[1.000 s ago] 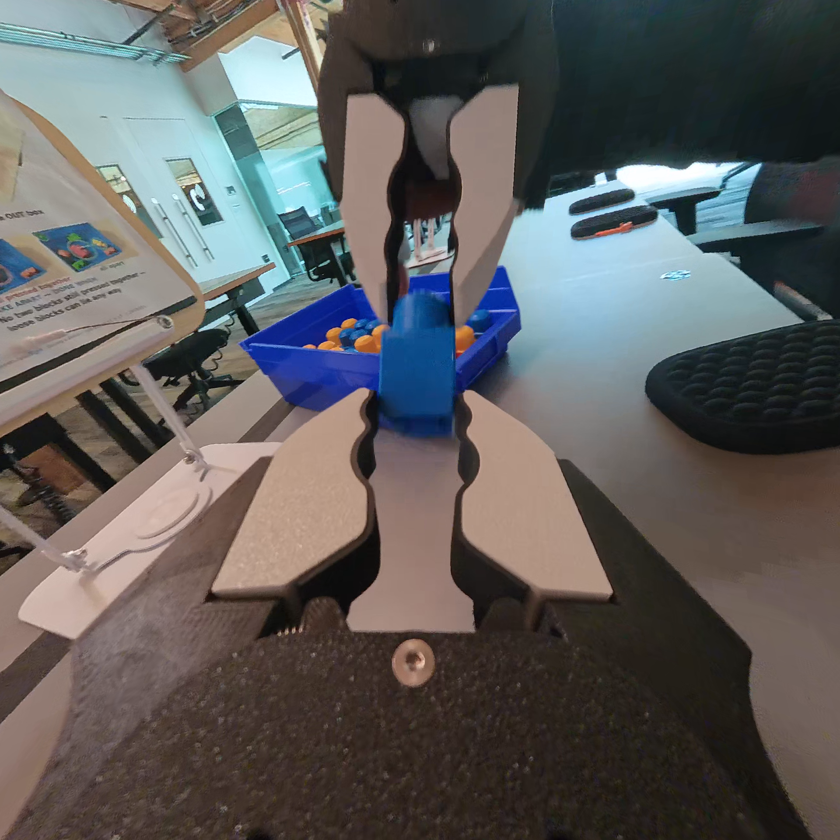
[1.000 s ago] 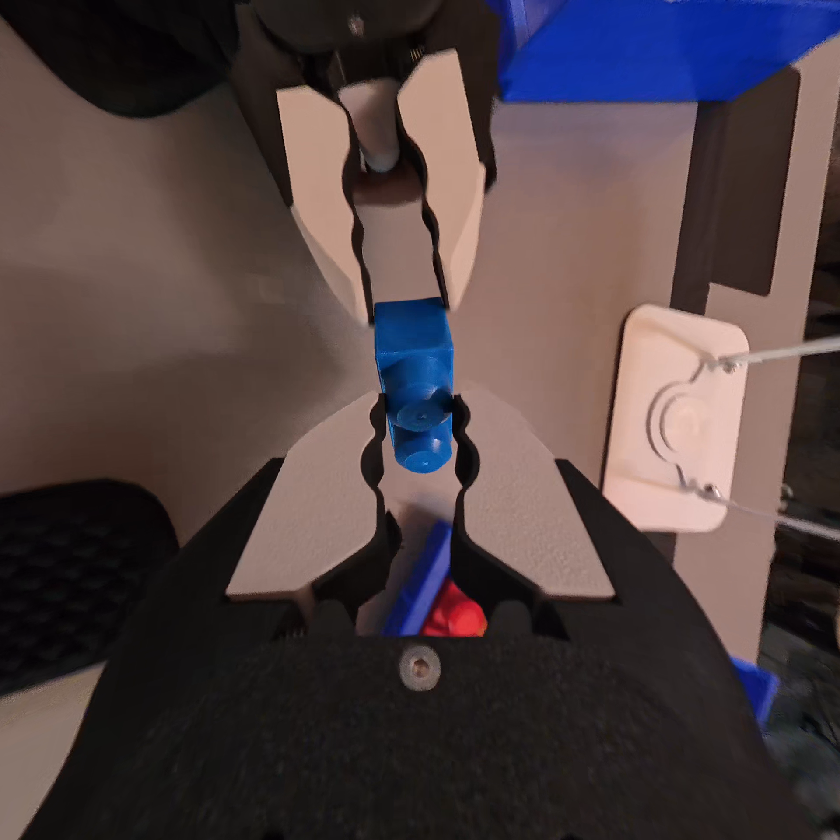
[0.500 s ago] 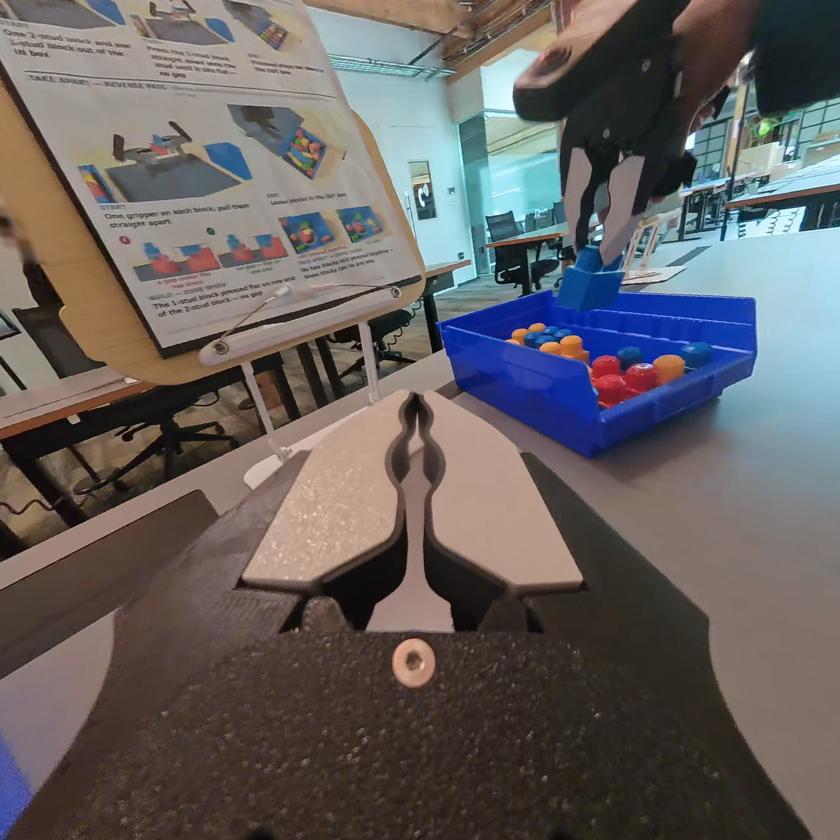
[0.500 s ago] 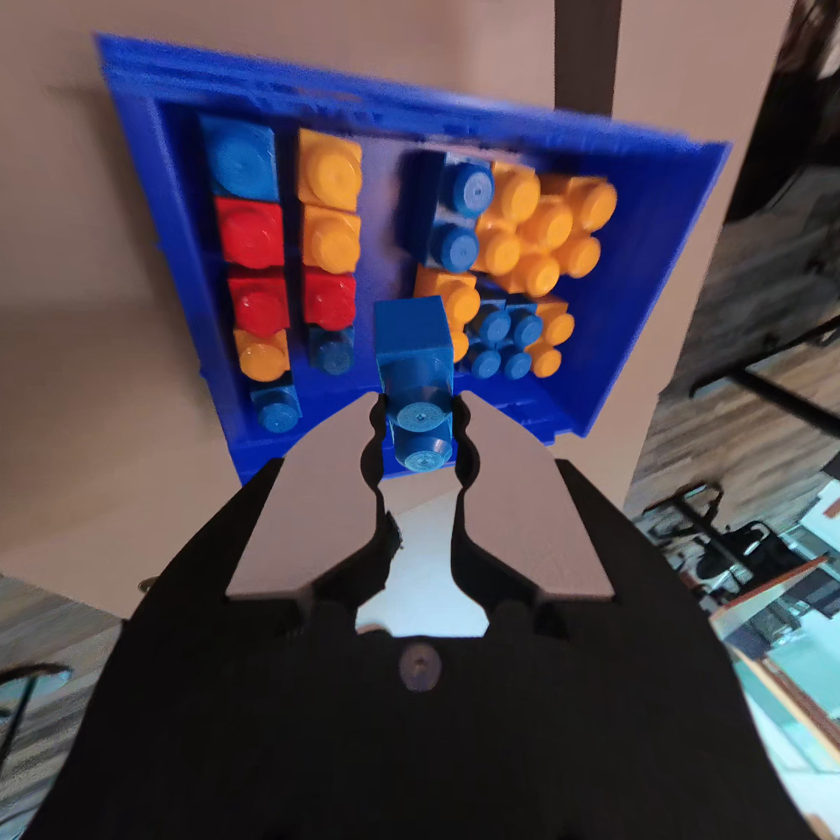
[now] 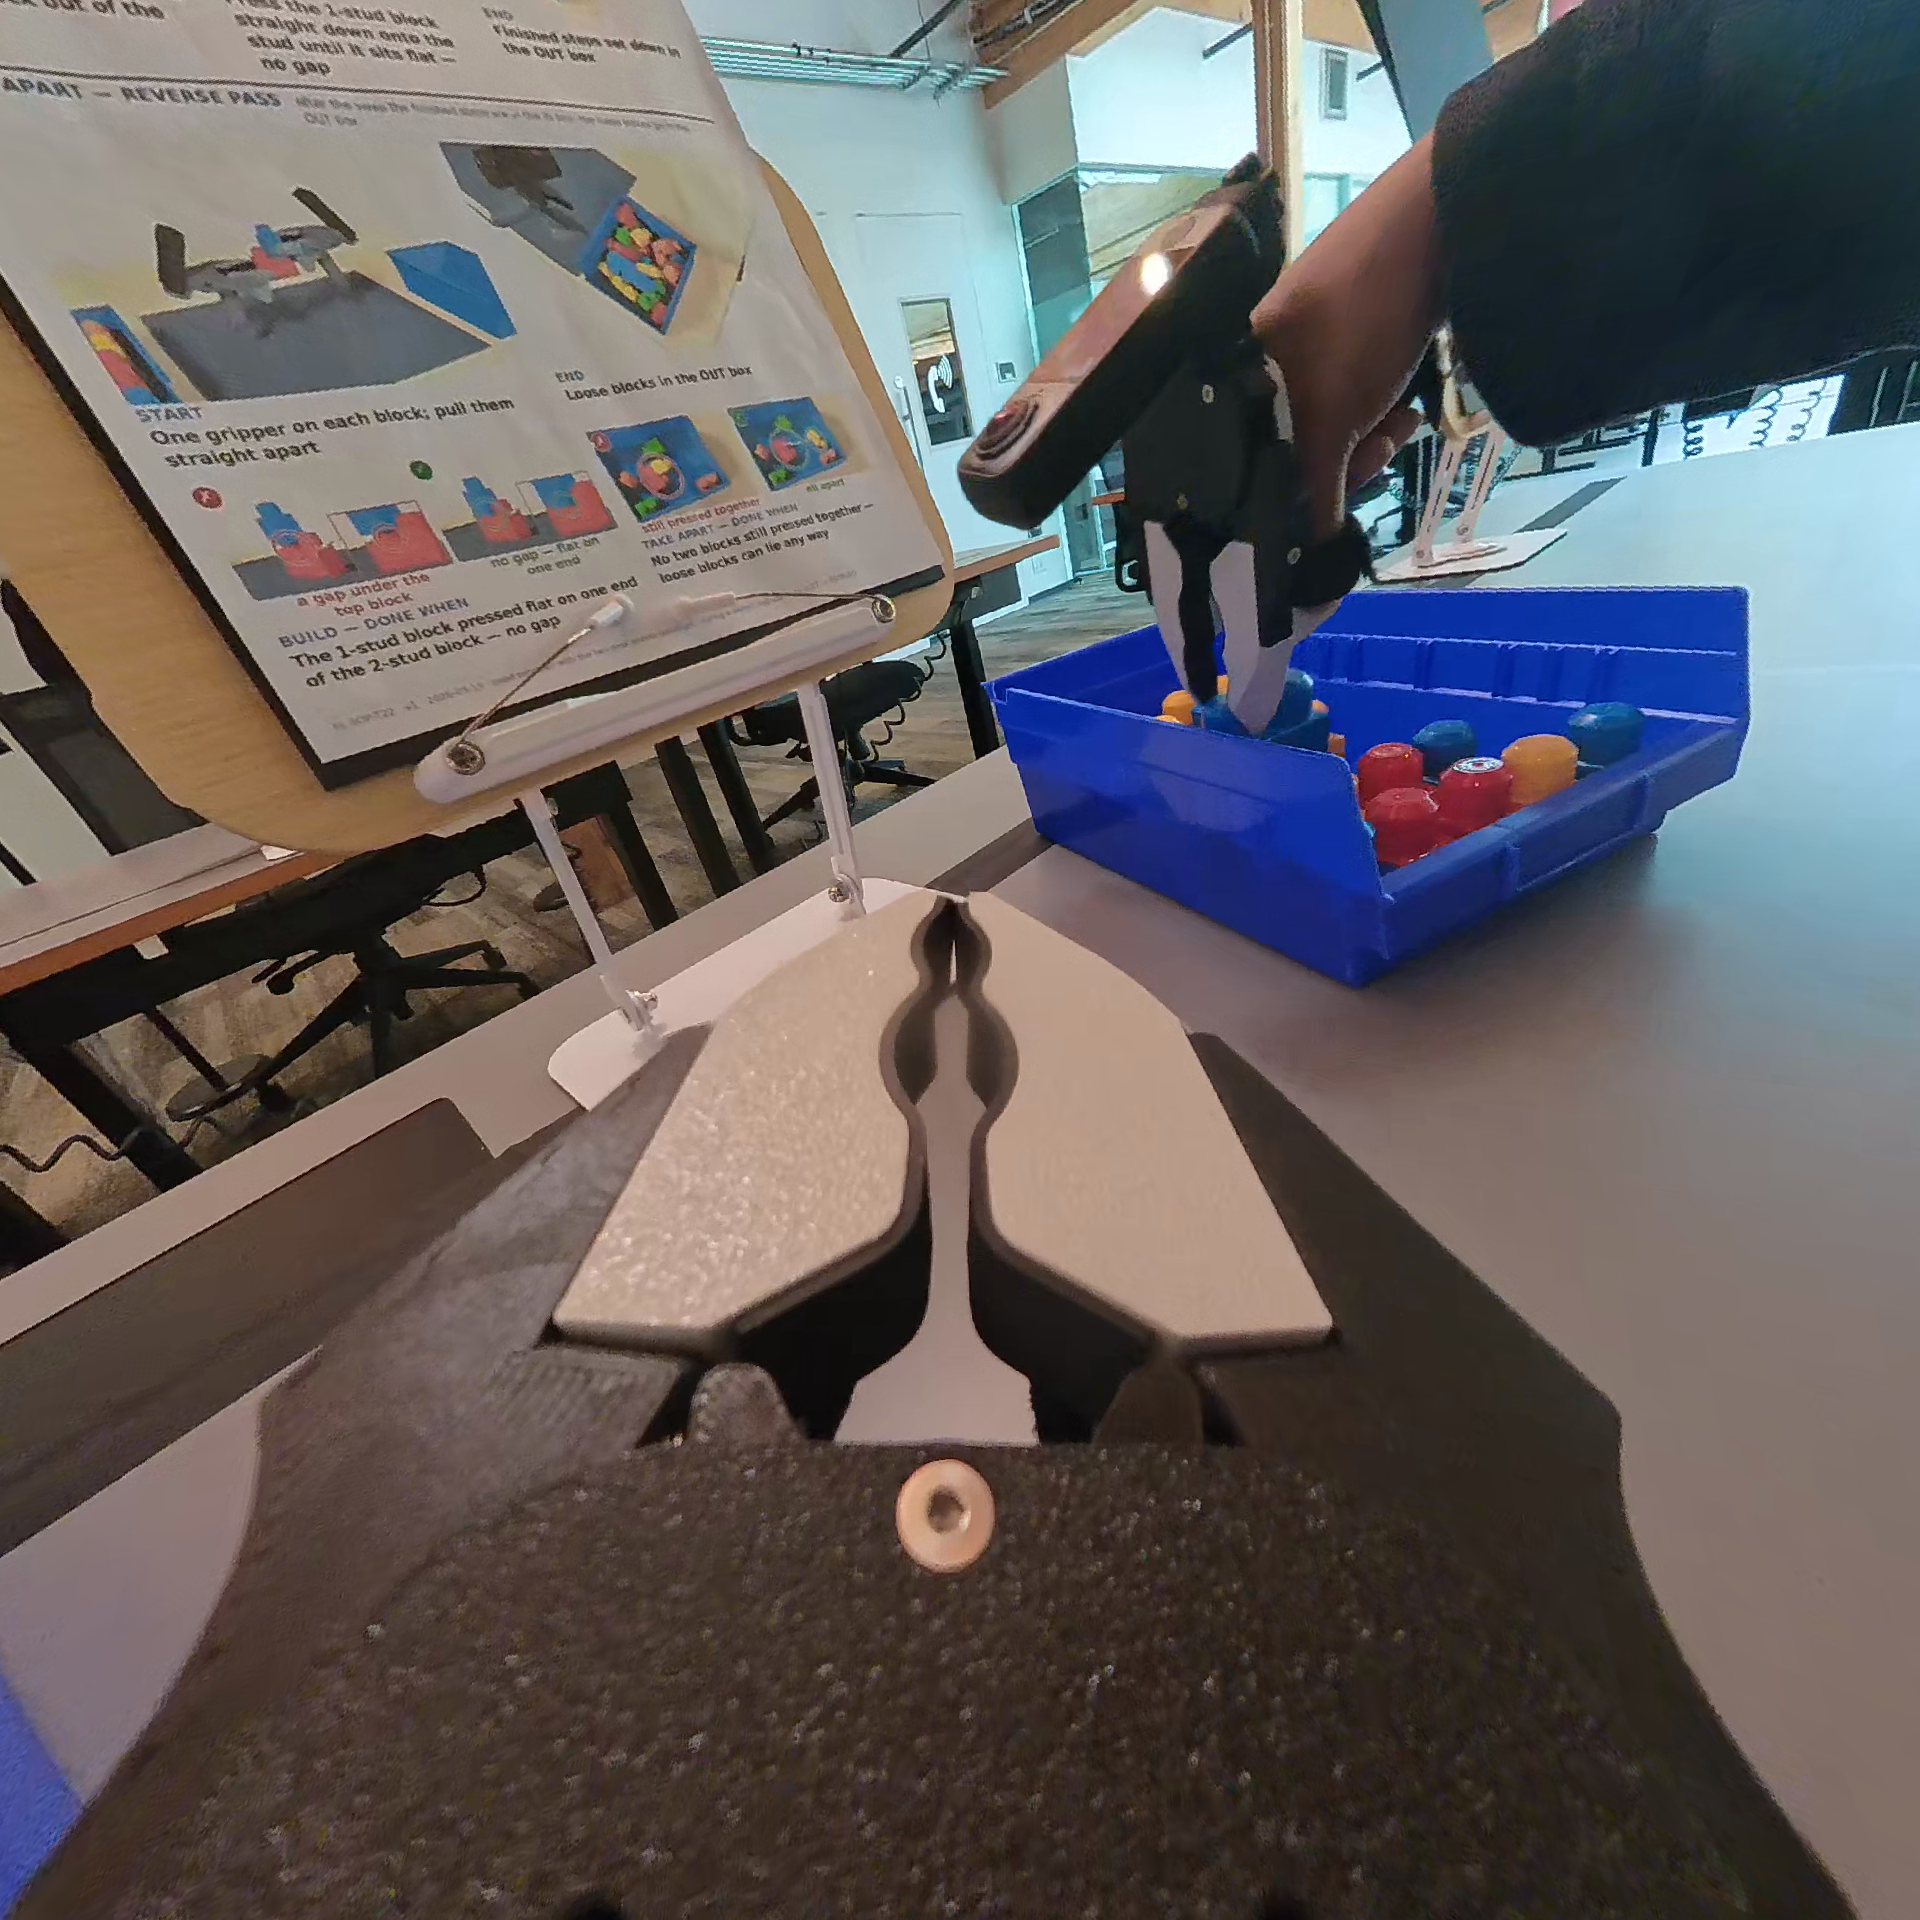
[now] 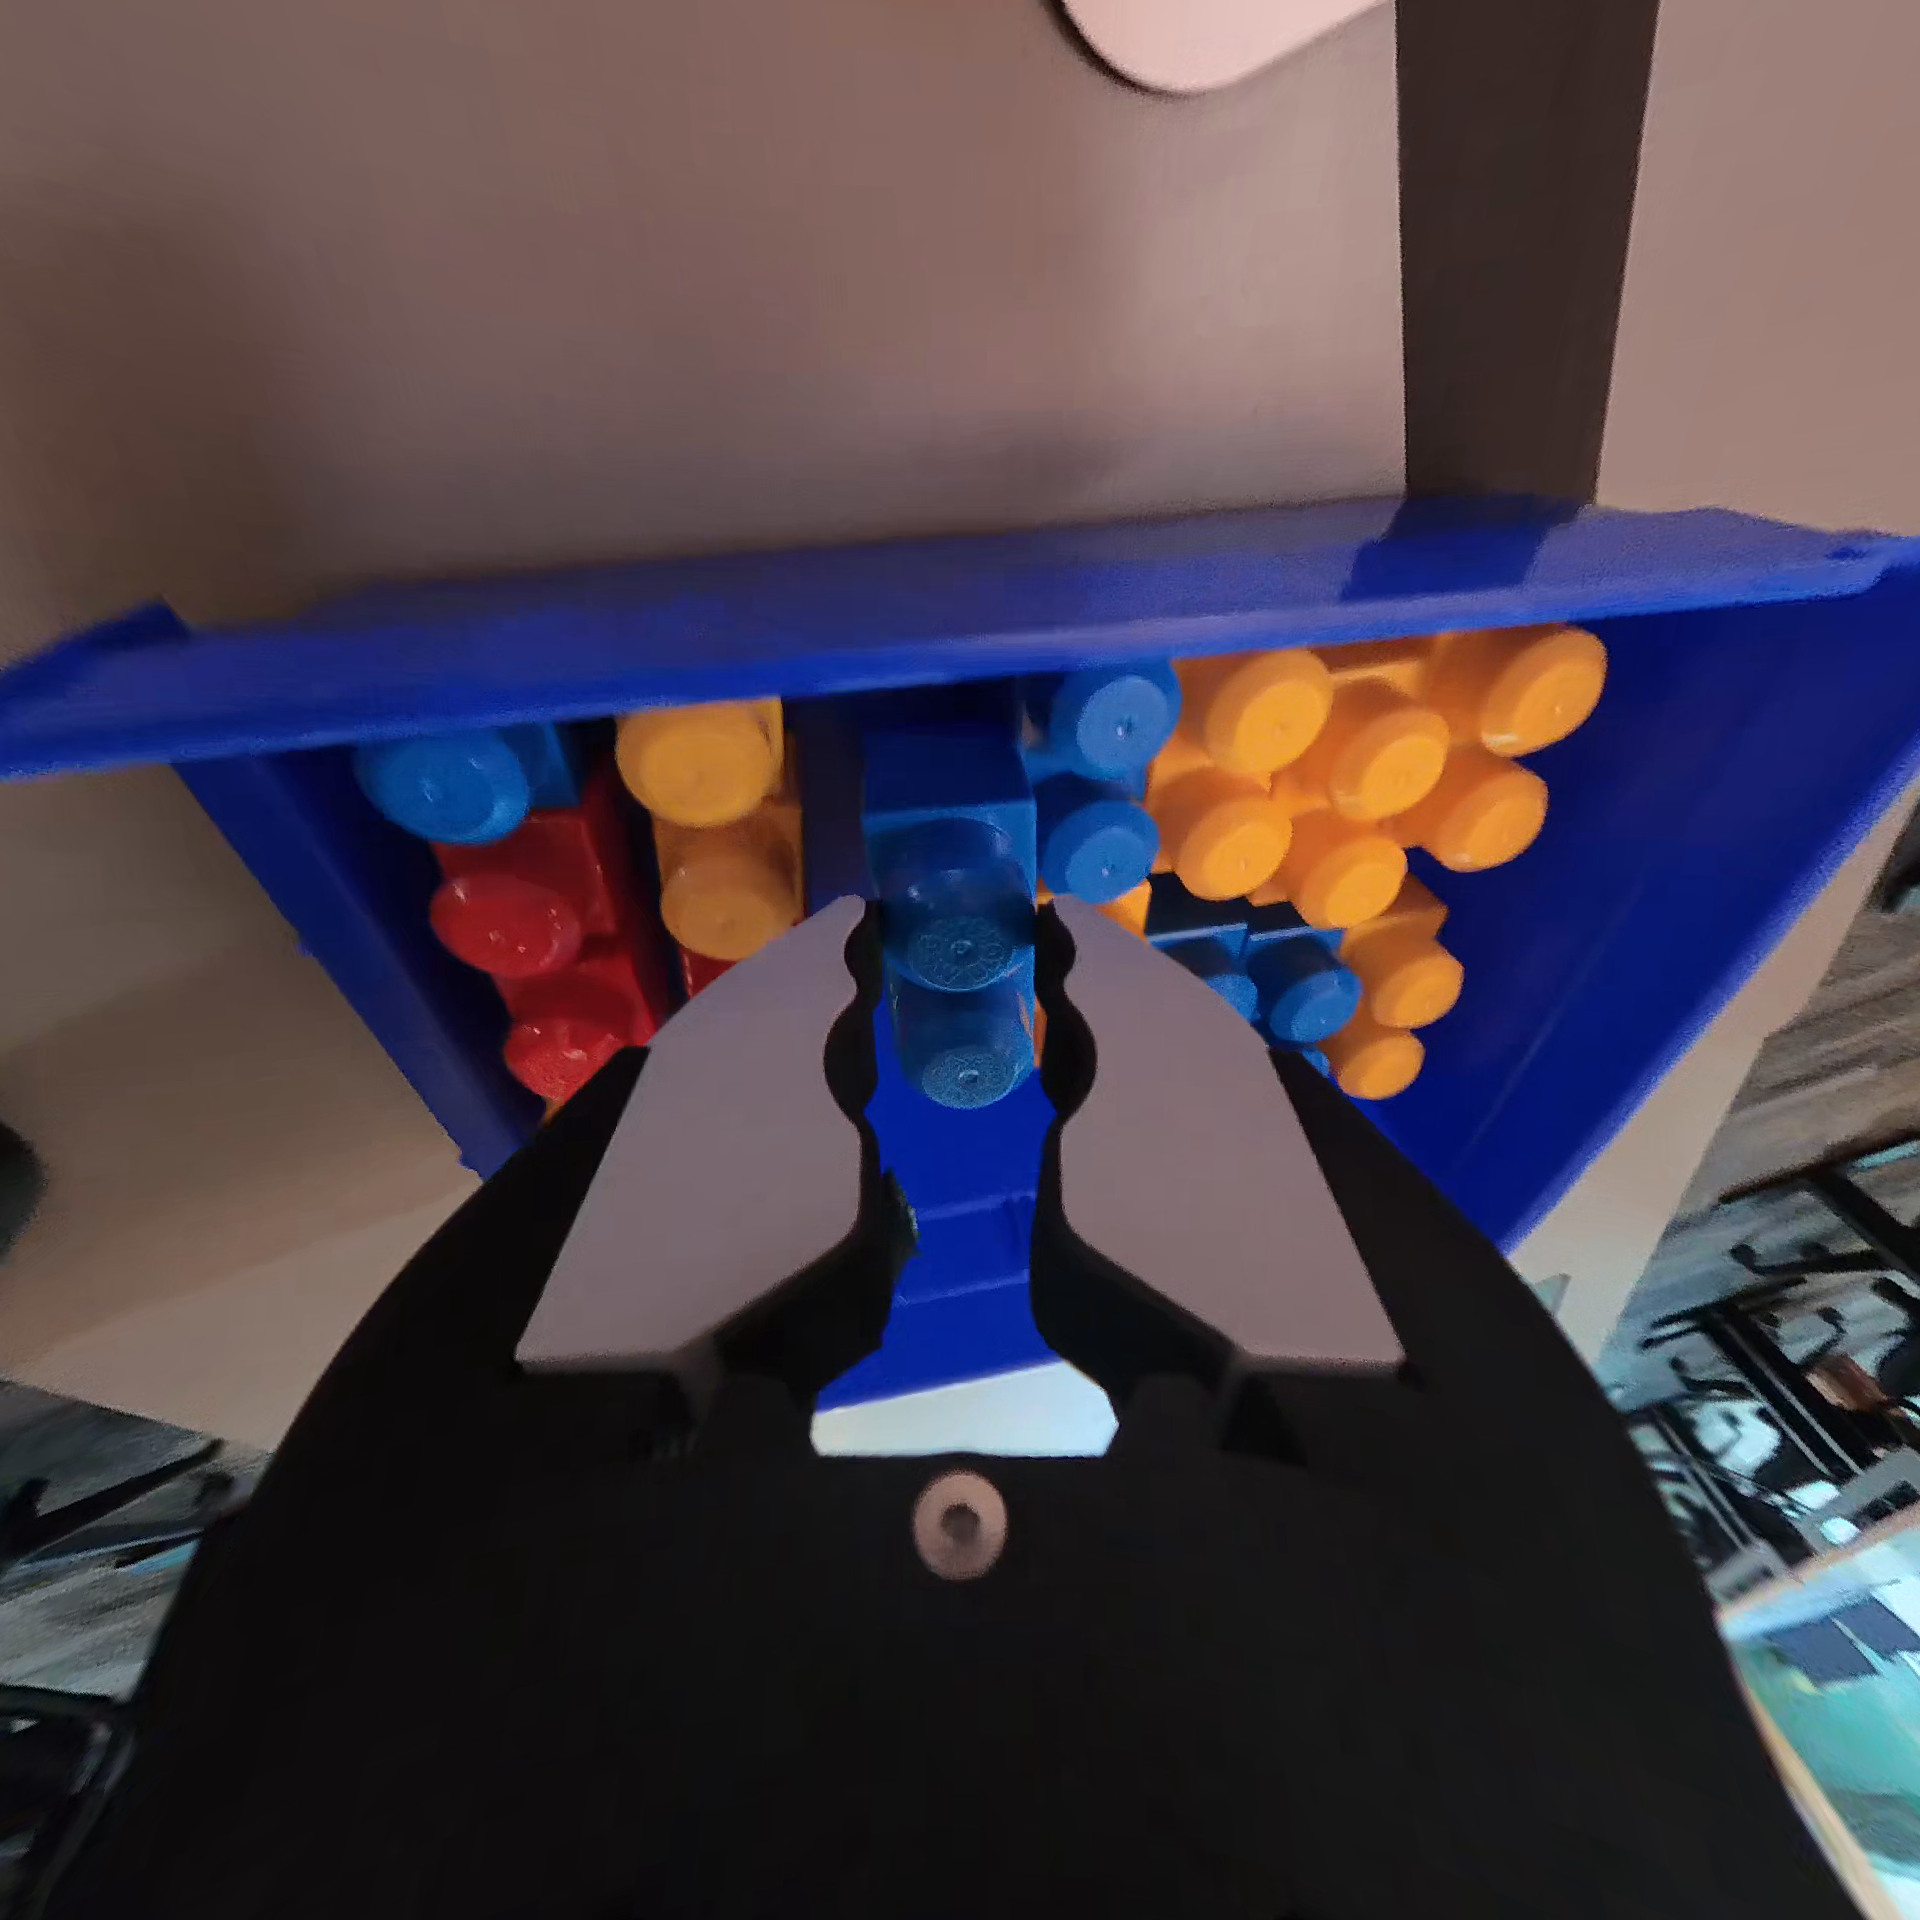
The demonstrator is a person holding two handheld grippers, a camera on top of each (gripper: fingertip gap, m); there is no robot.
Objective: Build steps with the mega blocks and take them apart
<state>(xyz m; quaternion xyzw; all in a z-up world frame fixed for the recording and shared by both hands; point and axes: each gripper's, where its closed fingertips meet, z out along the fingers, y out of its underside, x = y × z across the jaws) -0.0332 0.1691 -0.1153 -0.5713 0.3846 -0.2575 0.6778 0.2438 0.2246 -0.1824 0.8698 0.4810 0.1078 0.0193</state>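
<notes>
Here, wide grey surface, w/ blue bin resting on it, part-filled w/ red, orange & blue mega blocks. Beside bin, instruction sheet on stand. Lowered into bin: right gripper, fingers pinching a blue 2-stud block by its sides. Long axis of block running straight out from fingers, studs facing camera, far end down among the orange blocks & red blocks. Probably a loose block about to be let go. Well apart, near surface edge: left gripper, fingers pressed together, holding nothing. Right hand by far the nearer to bin.
</notes>
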